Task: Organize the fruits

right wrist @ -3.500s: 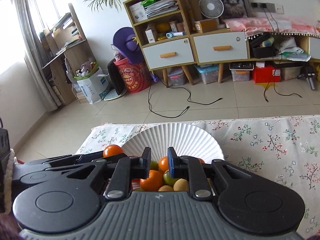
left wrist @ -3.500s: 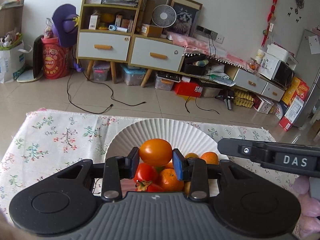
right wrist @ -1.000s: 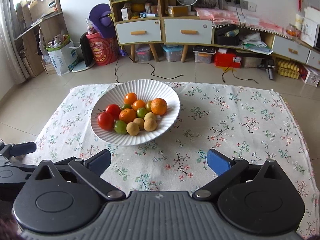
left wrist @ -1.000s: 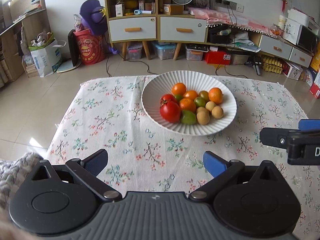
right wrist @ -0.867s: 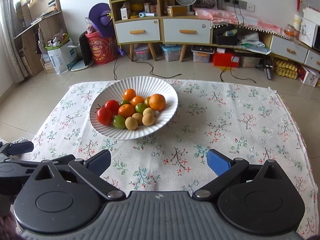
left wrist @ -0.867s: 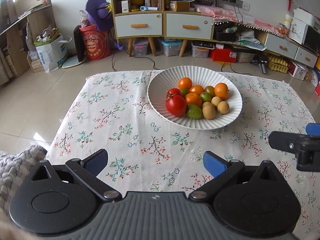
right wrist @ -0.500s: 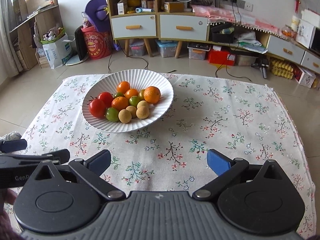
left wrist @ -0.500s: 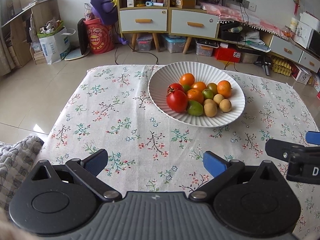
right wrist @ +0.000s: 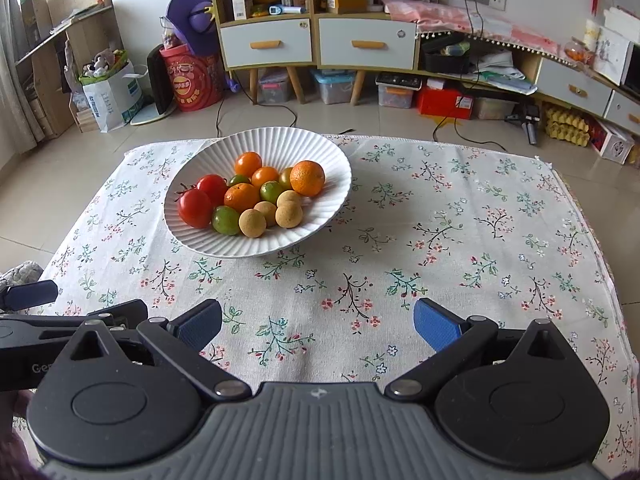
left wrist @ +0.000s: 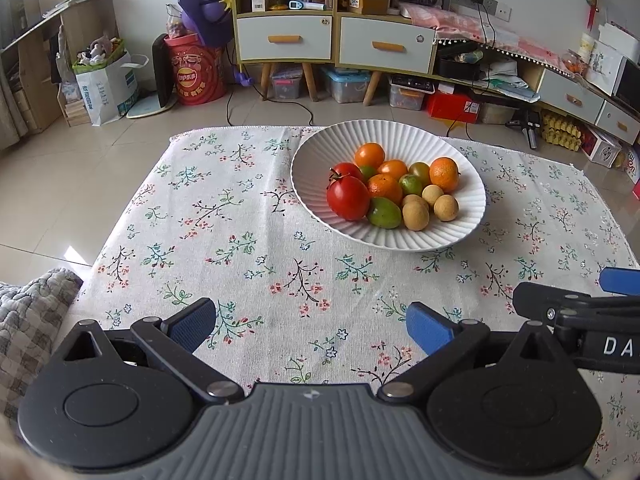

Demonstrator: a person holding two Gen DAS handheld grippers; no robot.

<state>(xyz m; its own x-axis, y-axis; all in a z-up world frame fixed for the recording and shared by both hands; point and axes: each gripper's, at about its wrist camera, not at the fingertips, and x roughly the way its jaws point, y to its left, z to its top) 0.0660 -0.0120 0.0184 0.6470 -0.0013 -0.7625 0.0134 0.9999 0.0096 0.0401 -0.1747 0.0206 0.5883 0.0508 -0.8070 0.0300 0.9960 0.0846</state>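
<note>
The left gripper (left wrist: pixel 312 326) and right gripper (right wrist: pixel 318 326) both hang over the near edge of the cloth, jaws spread wide and holding nothing. Every fruit sits in the ribbed white bowl (left wrist: pixel 308 152) well ahead of them, so the sorting looks finished; at most, any next move calls for a check that nothing lies loose. Glossy tomatoes (left wrist: pixel 348 198), dimpled oranges (left wrist: pixel 444 175), smooth green fruits (left wrist: pixel 384 213) and matte tan round fruits (left wrist: pixel 416 216) touch in a heap. The floral tablecloth (left wrist: pixel 224 232) is a coarse weave.
</note>
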